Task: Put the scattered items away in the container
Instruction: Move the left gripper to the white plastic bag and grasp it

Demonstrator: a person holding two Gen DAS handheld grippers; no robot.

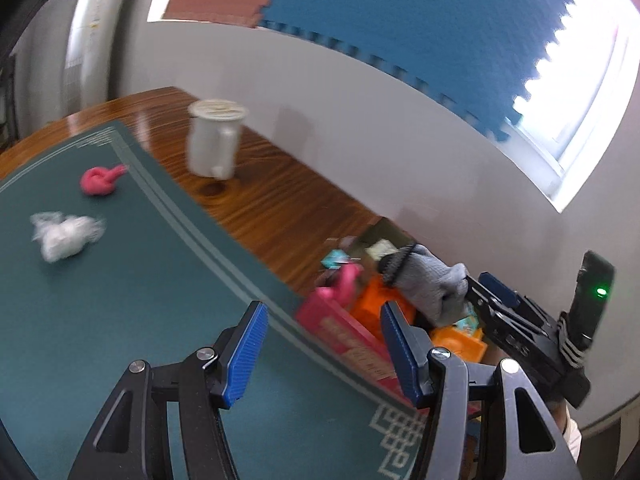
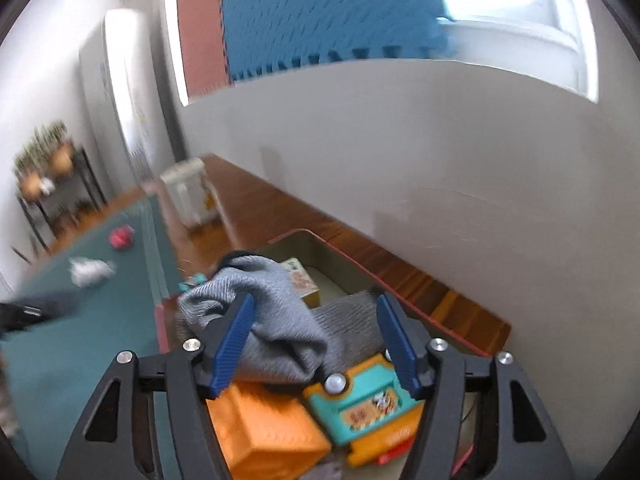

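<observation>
A red-rimmed container (image 2: 400, 300) sits at the mat's right edge, holding an orange block (image 2: 264, 428), a teal and orange toy (image 2: 360, 404) and a small printed box (image 2: 302, 280). A grey sock (image 2: 276, 320) lies crumpled on top of them, between the spread pads of my right gripper (image 2: 316, 344), which is open just above it. My left gripper (image 1: 322, 352) is open over the green mat (image 1: 120, 300), left of the container (image 1: 344, 332), with nothing between its pads. On the mat farther left lie a pink knotted piece (image 1: 100, 180) and a white crumpled wad (image 1: 64, 236).
A white mug (image 1: 214, 140) stands on the wooden tabletop (image 1: 280, 208) beyond the mat. A white wall runs close behind the table and container. A plant shelf (image 2: 48, 176) stands far off to the left.
</observation>
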